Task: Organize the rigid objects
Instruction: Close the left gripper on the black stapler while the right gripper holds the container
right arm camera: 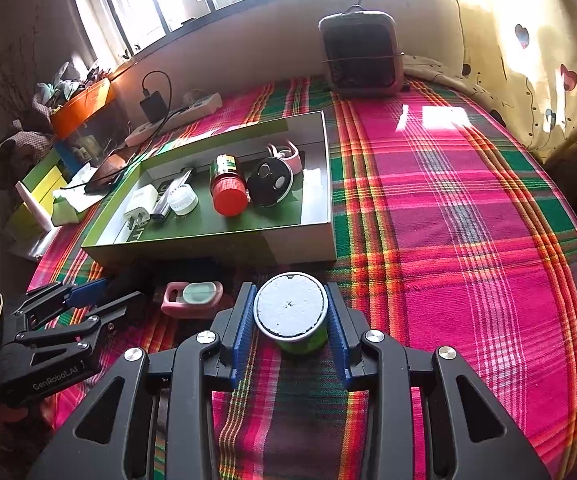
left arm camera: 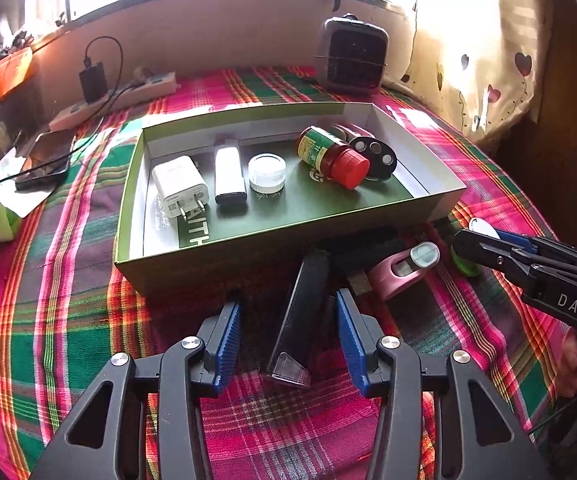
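A green box [left arm camera: 248,240] [right arm camera: 208,246] on the plaid cloth holds a white charger [left arm camera: 178,186], a white stick [left arm camera: 228,172], a white jar [left arm camera: 266,172], a red-capped bottle [left arm camera: 332,156] [right arm camera: 227,184] and a black disc [left arm camera: 374,156]. My left gripper [left arm camera: 288,344] is open around a black flat bar [left arm camera: 300,320] lying in front of the box. My right gripper [right arm camera: 292,332] is shut on a green container with a white lid [right arm camera: 290,306]. A pink device [left arm camera: 400,268] [right arm camera: 192,298] lies between the grippers.
A grey heater [left arm camera: 352,56] [right arm camera: 362,54] stands at the back. A power strip [left arm camera: 116,98] with a black charger and a phone [left arm camera: 44,162] lie at the back left. A heart-print curtain [right arm camera: 528,60] hangs on the right. Open cloth lies right of the box.
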Demonstrator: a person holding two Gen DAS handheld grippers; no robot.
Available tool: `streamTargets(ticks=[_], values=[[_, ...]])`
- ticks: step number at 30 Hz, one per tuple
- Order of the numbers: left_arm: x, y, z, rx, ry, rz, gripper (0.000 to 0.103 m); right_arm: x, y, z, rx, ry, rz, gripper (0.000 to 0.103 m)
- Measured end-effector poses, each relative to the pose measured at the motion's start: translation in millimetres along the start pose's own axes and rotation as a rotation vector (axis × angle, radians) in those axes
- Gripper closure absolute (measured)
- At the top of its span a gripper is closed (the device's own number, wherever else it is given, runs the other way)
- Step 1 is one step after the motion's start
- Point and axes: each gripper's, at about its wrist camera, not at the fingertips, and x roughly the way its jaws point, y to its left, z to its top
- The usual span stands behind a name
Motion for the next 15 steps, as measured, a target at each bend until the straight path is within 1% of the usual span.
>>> streamTargets(ticks=[5, 7, 8, 10, 15], values=[[-0.2, 0.8, 0.2, -0.004, -0.002, -0.002, 0.067, 0.0, 0.1, 0.0, -0.001, -0.001, -0.001, 0.068], [-0.4, 1.3, -0.1, -0.006, -0.003, -0.004, 0.068, -0.2, 0.1, -0.1, -0.001, -0.001, -0.001, 0.068], [-0.6, 1.6, -0.1, -0.009, -0.004, -0.005, 0.073, -0.2, 0.1, -0.2, 0.0, -0.002, -0.002, 0.068], [-0.6, 1.5, 0.0, -0.005, -0.003, 0.001, 0.078, -0.1, 0.2, -0.4, 0.0, -0.002, -0.001, 0.068], [-1.6, 1.6, -1.1, -0.009, -0.006, 0.0, 0.078, -0.1, 0.6, -0.5, 0.0, -0.002, -0.002, 0.068]])
